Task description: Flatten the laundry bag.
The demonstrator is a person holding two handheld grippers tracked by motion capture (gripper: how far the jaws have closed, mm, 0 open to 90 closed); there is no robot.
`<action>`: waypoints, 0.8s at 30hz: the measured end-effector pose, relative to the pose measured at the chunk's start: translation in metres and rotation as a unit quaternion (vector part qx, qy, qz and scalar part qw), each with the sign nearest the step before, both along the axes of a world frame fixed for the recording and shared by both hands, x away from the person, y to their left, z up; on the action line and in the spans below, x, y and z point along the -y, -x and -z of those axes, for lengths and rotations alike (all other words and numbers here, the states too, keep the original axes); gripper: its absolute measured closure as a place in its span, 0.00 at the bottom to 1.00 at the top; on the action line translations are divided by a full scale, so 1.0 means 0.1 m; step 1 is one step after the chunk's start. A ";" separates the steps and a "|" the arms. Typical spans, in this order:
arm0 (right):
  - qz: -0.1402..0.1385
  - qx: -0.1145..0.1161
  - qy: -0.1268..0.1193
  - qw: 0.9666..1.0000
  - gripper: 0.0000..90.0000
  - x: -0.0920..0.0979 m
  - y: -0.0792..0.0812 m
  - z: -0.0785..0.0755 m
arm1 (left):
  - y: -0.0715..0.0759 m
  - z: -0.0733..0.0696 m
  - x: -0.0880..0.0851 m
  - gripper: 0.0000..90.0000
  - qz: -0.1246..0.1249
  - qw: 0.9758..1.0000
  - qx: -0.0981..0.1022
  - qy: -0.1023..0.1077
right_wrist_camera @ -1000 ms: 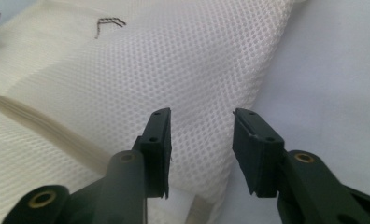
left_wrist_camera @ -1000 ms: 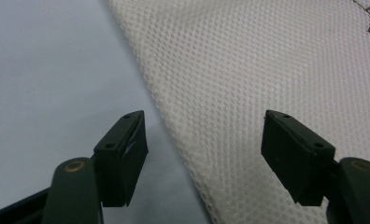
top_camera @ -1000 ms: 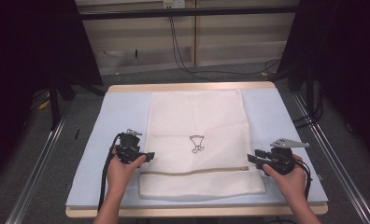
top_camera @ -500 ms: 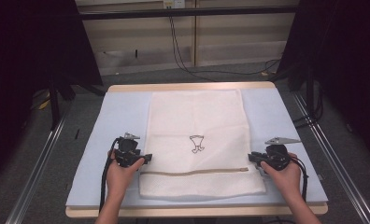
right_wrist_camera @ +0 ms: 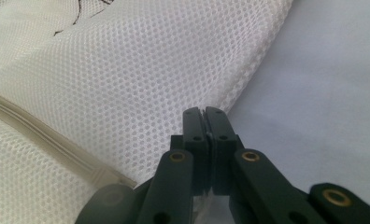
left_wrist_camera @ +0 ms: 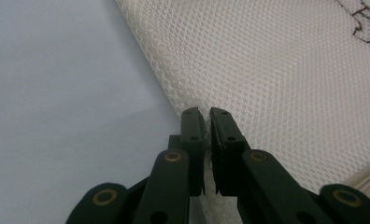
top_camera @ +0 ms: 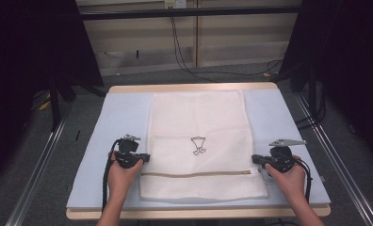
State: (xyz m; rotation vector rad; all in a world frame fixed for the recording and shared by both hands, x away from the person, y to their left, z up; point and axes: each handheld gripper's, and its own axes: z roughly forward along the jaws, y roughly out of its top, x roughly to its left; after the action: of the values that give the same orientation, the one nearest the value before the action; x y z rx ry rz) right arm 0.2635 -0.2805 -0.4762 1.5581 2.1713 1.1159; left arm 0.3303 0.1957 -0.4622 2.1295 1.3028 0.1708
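High view shows the white mesh laundry bag (top_camera: pixel 198 141) lying flat on the blue-covered worktop (top_camera: pixel 121 113), its zipper running across near the person's side. The left tool (top_camera: pixel 144 158) sits at the bag's left edge and the right tool (top_camera: pixel 255 159) at its right edge, just above the zipper. Both have just been closing, and each gripper view shows jaws nearly together with the mesh edge pinched between them. Judging from this, the grasp is made; lifting or folding the bag is all yet to come
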 end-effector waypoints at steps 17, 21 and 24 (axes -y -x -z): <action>-0.027 -0.006 -0.028 0.999 0.98 -0.06 0.07 -0.03 | 0.03 0.00 -0.24 0.96 -0.017 1.000 0.002 0.017; -0.033 -0.006 -0.018 0.999 0.98 -0.10 0.06 -0.02 | 0.02 0.00 -0.24 0.96 -0.012 1.000 0.004 0.011; -0.035 -0.003 -0.019 0.999 0.98 -0.10 0.06 -0.02 | 0.02 0.00 -0.25 0.96 -0.014 1.000 0.005 0.010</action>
State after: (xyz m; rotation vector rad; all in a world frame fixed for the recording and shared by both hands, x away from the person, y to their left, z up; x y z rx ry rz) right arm 0.2575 -0.2701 -0.4747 1.5136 2.2377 1.1818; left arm 0.3281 0.2204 -0.4626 2.0930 1.3233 0.1781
